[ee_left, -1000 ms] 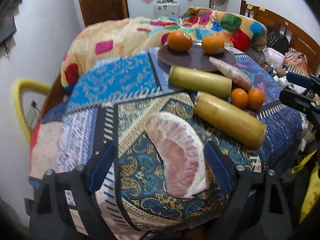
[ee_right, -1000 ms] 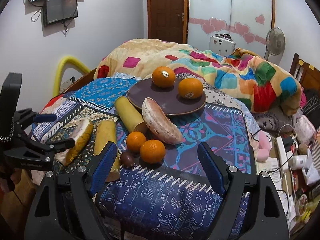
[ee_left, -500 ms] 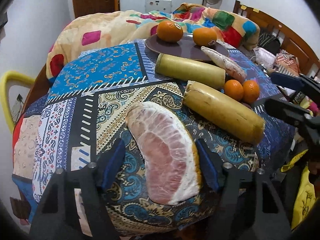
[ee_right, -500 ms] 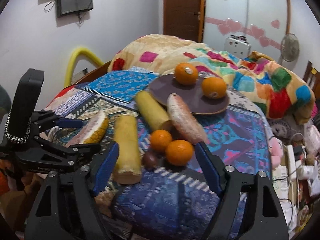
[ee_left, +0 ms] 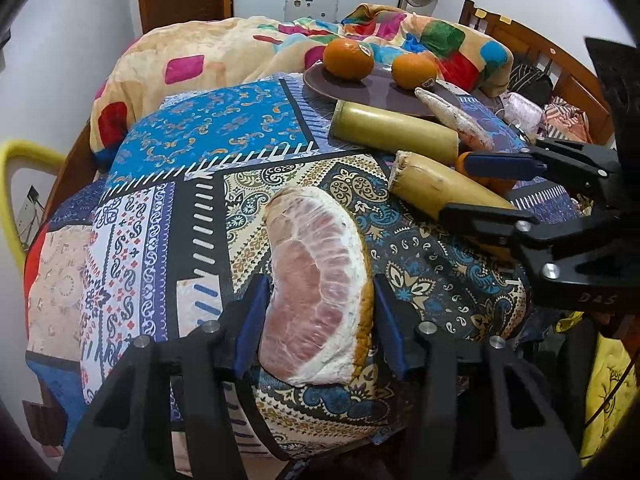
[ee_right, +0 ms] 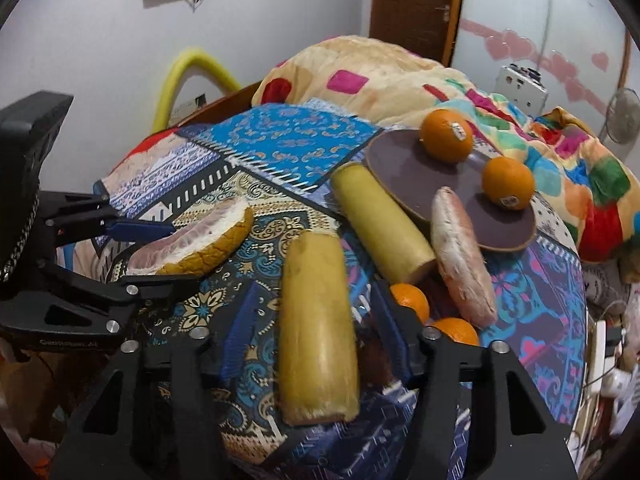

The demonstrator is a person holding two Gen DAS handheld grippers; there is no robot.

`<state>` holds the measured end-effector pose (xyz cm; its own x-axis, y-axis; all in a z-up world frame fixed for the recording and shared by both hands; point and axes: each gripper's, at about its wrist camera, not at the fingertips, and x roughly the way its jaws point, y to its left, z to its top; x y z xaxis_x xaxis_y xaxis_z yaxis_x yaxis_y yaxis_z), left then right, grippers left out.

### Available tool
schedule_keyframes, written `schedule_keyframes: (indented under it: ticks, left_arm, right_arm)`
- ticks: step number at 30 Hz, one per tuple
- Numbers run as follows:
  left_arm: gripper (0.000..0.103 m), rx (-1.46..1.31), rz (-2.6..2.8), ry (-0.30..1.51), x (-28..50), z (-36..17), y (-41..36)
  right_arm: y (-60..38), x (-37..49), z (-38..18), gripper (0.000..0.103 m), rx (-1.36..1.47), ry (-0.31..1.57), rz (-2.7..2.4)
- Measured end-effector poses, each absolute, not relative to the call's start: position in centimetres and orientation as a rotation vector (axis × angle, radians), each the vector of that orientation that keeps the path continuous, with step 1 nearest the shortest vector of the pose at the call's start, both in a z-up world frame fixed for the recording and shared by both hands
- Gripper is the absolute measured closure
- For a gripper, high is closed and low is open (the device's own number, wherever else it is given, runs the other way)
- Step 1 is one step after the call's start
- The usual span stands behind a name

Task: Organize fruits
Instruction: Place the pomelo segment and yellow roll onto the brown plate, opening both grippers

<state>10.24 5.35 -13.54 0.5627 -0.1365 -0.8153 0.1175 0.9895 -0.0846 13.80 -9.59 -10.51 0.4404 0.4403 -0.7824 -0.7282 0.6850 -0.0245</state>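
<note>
A pomelo wedge (ee_left: 316, 292) lies on the patterned cloth, between the open jaws of my left gripper (ee_left: 318, 324), whose pads stand close on both sides. A yellow cane piece (ee_right: 316, 328) lies between the open jaws of my right gripper (ee_right: 316, 332); it also shows in the left wrist view (ee_left: 436, 192). A second cane piece (ee_right: 380, 224) and a second pomelo wedge (ee_right: 460, 256) lie by the dark plate (ee_right: 404, 164), which holds two oranges (ee_right: 446, 140). Two small oranges (ee_right: 410, 300) sit right of my right gripper.
The fruit lies on a round table under a patchwork cloth (ee_left: 208, 128). A bed with a bright quilt (ee_left: 224, 52) is behind it. A yellow hoop (ee_right: 192, 76) leans on the left wall. A wooden bed frame (ee_left: 540, 52) and clutter are at right.
Both grippers moved forward and down. The left now straddles the pomelo wedge with its jaws narrower. The right shifted left from the small oranges and now straddles the near cane piece.
</note>
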Motion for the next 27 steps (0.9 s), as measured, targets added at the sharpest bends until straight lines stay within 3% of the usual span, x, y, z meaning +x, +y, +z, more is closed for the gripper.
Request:
schedule_keyframes:
  ticks: [7,27]
  left_arm:
    - [0.05,-0.035,-0.162,0.951,10.9,-13.7,5.7]
    - [0.053,-0.033,-0.083,0.865,11.5,-11.6,5.5]
  right_arm:
    - [-8.9,14.9,-11.5,0.064,-0.413,0.921,0.747]
    - [-11.7,13.7,-7.1,0.068,-0.276,0.775,0.731]
